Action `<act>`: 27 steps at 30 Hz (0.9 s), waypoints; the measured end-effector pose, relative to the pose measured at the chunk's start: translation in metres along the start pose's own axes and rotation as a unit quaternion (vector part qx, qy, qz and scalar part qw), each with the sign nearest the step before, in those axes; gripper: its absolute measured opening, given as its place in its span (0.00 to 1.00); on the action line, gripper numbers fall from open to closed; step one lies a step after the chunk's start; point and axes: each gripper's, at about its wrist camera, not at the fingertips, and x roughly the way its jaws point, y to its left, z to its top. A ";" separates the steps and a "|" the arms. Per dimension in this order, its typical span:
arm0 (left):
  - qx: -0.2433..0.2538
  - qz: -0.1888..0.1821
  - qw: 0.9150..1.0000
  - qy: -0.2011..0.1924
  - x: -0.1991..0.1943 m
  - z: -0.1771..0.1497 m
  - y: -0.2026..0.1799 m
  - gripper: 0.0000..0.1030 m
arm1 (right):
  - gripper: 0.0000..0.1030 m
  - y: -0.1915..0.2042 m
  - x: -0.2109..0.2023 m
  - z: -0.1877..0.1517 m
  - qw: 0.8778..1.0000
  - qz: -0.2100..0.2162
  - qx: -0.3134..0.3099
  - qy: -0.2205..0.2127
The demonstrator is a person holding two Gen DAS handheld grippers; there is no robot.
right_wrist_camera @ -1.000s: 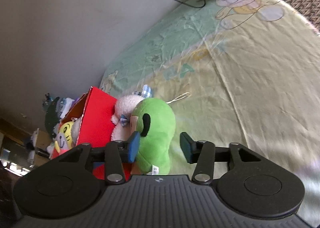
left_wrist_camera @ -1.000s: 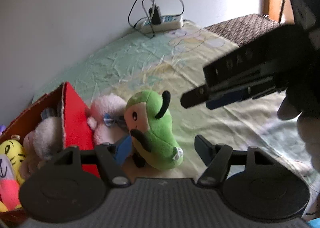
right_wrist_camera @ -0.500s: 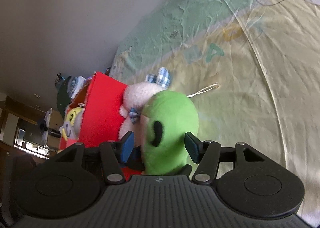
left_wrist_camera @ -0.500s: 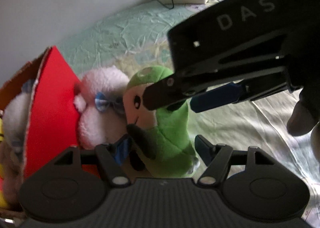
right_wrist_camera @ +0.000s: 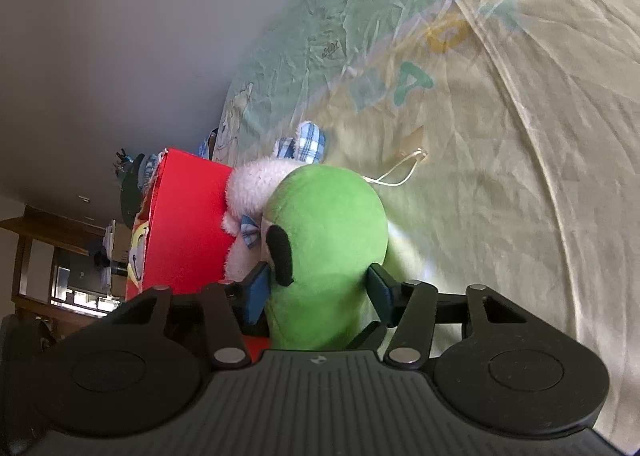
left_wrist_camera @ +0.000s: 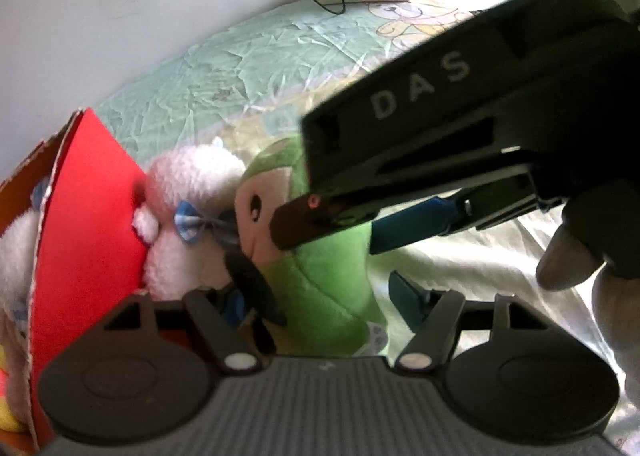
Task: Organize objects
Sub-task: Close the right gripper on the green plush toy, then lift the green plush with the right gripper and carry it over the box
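Right gripper (right_wrist_camera: 316, 288) fingers closing around green plush toy (right_wrist_camera: 328, 240), pads at its sides. Left gripper (left_wrist_camera: 316, 298) fingers released, straddling the toy's base beside red box (left_wrist_camera: 88, 216) on bed (right_wrist_camera: 500, 136).

Fuzzy green plush toy (right_wrist_camera: 328, 216), creased cloth sheet (right_wrist_camera: 500, 136), seemingly cardboard red box (right_wrist_camera: 188, 224)

- The green plush toy (right_wrist_camera: 326, 232), with a pale face and black ear, stands upright on the bedsheet (right_wrist_camera: 500, 160).
- The white fluffy plush (right_wrist_camera: 256, 186) with a blue checked bow is wedged between it and the red box (right_wrist_camera: 186, 224).
- The red box stands open, holding more plush toys (left_wrist_camera: 12, 248).
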 end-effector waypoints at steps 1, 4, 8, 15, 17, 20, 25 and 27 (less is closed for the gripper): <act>0.000 -0.002 1.000 0.000 -0.002 0.000 0.000 0.66 | 0.52 0.000 -0.003 -0.001 1.000 -0.002 -0.002 -0.001; -0.002 -0.017 1.000 0.000 -0.007 0.000 0.001 0.63 | 0.52 0.004 -0.010 -0.005 1.000 -0.015 -0.012 -0.007; -0.002 -0.034 0.999 -0.003 -0.016 -0.005 -0.007 0.63 | 0.51 0.006 -0.024 -0.012 0.999 -0.027 -0.019 -0.017; 0.017 -0.056 0.998 -0.020 -0.039 -0.012 -0.031 0.62 | 0.51 0.012 -0.052 -0.032 0.998 -0.038 -0.020 -0.040; 0.020 -0.062 0.997 -0.027 -0.044 -0.015 -0.028 0.62 | 0.51 0.016 -0.057 -0.037 0.998 -0.039 -0.023 -0.050; 0.025 -0.069 0.997 -0.040 -0.059 -0.018 -0.034 0.61 | 0.51 0.024 -0.064 -0.045 0.997 -0.042 -0.031 -0.063; 0.025 -0.076 0.995 -0.064 -0.075 -0.022 -0.029 0.60 | 0.51 0.042 -0.072 -0.056 0.995 -0.042 -0.047 -0.083; 0.025 -0.076 0.994 -0.075 -0.081 -0.023 -0.025 0.60 | 0.51 0.050 -0.073 -0.061 0.993 -0.041 -0.055 -0.091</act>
